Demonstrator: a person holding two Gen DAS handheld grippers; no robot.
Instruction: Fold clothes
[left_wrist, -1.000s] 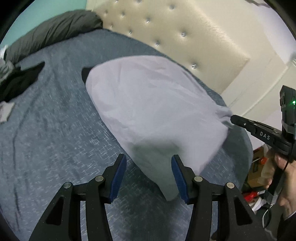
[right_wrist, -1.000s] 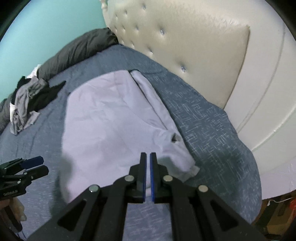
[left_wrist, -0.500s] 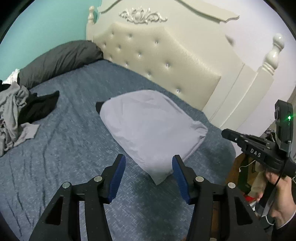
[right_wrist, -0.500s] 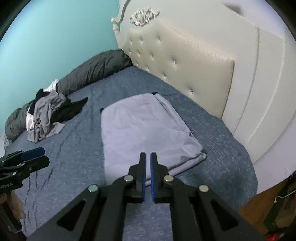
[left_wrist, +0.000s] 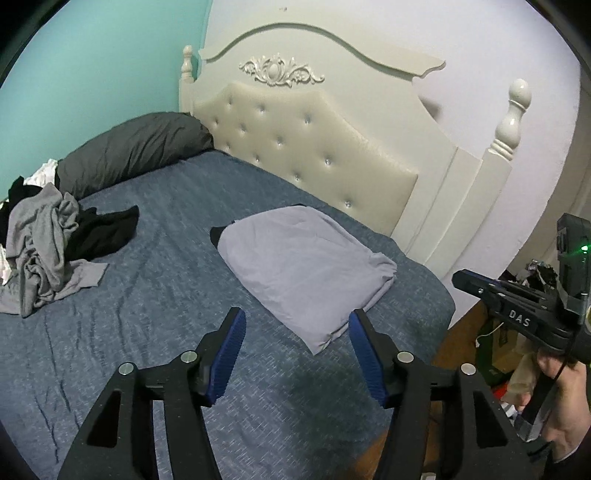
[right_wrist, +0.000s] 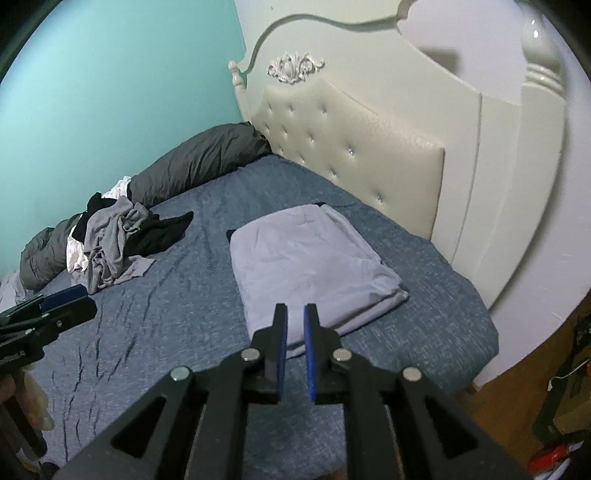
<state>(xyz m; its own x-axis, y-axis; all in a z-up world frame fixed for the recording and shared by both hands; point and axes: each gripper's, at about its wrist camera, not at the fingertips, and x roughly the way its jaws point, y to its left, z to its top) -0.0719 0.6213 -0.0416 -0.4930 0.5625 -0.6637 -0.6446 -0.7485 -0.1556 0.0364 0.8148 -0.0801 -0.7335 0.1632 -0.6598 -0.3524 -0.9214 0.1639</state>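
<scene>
A: Left gripper is wide apart w/ nothing between the blue pads, held up over the bed, clear of the cloth. Right gripper is nearly closed, just a thin slit between the pads, also empty.

B: And the clothes?

A: Lavender garment lies flat in a folded stack near the headboard, layered edges showing at the corner nearest the bed's edge. Something dark peeks out under its far side, can't tell what. Rest is a rumpled pile of grey, black & white pieces by the dark pillow, well apart from the stack.

B: So that one's done?

A: It lies folded, approx. rectangular. Can't judge more than that. The pile isn't folded.

B: Risks from here?

A: Few, imo. Stack sits near the bed's corner, so a sweep of either gripper across it could drag the top layer & undo the fold, or nudge it toward the edge. Pile is tangled: pinching one piece may lift 2-3 at once, esp. the grey one lying over the black. Thin fabric also slips if only a small bit is caught. And the right one would need its pads spread before any grasp, else it just pushes cloth around. Grippers are close together too, so they could knock each other.
</scene>
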